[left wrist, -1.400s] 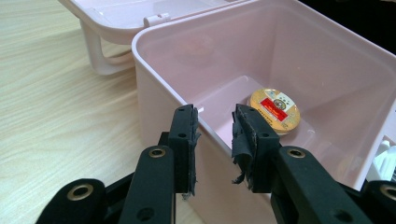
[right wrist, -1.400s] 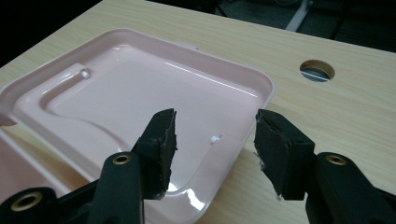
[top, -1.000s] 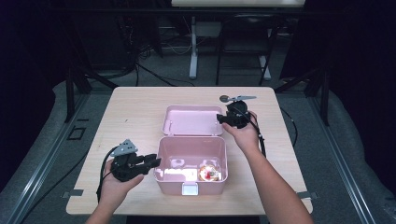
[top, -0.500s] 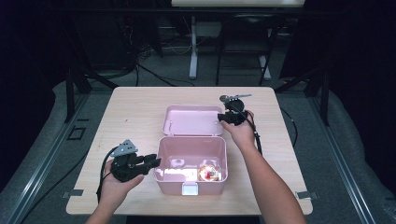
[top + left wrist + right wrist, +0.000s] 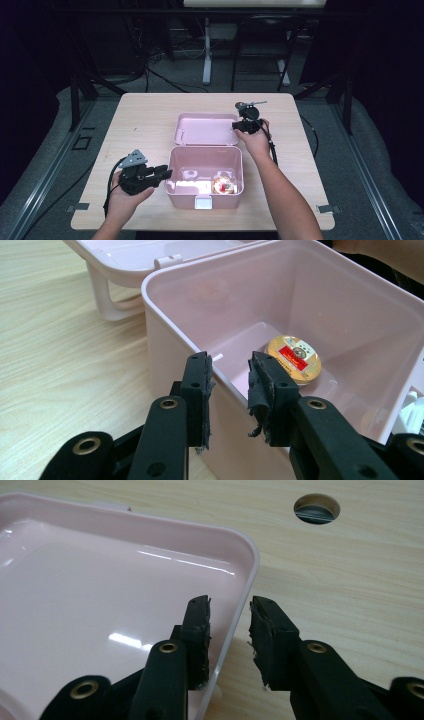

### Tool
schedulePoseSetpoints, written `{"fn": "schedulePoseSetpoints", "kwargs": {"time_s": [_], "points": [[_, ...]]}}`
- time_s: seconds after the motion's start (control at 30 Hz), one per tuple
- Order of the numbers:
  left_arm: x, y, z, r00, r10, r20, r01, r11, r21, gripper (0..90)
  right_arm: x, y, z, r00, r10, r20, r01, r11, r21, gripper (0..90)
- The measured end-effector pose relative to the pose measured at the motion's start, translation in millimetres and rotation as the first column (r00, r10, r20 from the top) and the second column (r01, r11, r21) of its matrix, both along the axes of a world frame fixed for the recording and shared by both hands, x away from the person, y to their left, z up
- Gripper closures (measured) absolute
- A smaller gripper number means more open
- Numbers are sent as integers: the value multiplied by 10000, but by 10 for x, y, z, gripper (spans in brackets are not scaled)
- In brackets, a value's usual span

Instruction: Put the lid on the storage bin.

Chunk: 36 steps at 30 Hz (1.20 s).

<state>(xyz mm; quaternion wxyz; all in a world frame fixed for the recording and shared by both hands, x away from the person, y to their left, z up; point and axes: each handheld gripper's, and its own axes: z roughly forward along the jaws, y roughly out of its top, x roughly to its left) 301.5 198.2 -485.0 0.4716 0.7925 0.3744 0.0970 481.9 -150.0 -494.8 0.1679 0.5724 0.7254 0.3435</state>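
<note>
Overhead: pale wood table (image 5: 150,120), dark room, grey floor (image 5: 60,100).

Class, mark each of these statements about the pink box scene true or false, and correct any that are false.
1. The pink box stands open. True.
2. The lid lies folded back on the table. True.
3. The box holds nothing. False: a round gold tin lies on its floor.
4. The right gripper straddles the lid's rim. True.
5. The left gripper grips the tin. False: its jaws straddle the box wall, apart from the tin.
</note>
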Motion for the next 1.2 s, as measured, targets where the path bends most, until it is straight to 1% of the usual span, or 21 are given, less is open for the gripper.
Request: {"fn": "schedulePoseSetpoints", "kwargs": {"time_s": [0.1, 0.17, 0.23, 0.37, 0.53, 0.63, 0.77, 0.9, 0.93, 1.2], "points": [[0, 0, 1, 10000, -7, 5, 7, 10000, 20, 695, 6, 22, -10, 10000, -44, 58, 45, 9999, -127, 720], [0, 0, 1, 10000, -10, 4, 10, 10000, 21, 695, 11, 24, -7, 9998, -178, -39, 178, 9998, 23, 732], [0, 1, 3, 10000, -19, -4, 19, 10000, 36, 695, 12, 26, -3, 9996, -274, -64, 274, 9996, 46, 749], [-1, 0, 0, 10000, -3, 5, 3, 10000, 5, 695, 11, 23, 14, 9995, -272, -137, 272, 9996, -11, 757], [-1, 0, 2, 10000, -20, -14, 20, 10000, 33, 695, 1, 32, 44, 9996, -286, -70, 285, 9996, -44, 767], [-1, 0, 2, 10000, -15, -21, 15, 10000, 29, 696, 3, 41, 72, 9994, -300, -158, 298, 9995, -125, 775], [-3, 0, -1, 10000, 9, -17, -9, 10000, -19, 696, 1, 46, 109, 9994, -323, -101, 322, 9994, -121, 784], [-7, 0, 2, 10000, -23, -2, 23, 10000, 50, 695, -8, 47, 116, 9993, -369, -55, 369, 9993, -82, 789], [-6, 1, 1, 10000, -18, -8, 18, 10000, 36, 695, -9, 46, 115, 9994, -357, 16, 357, 9993, -97, 789], [-4, 2, -3, 10000, -7, -20, 7, 10000, -28, 695, -24, 42, 145, 9993, -342, 133, 342, 9994, -23, 797]]}}
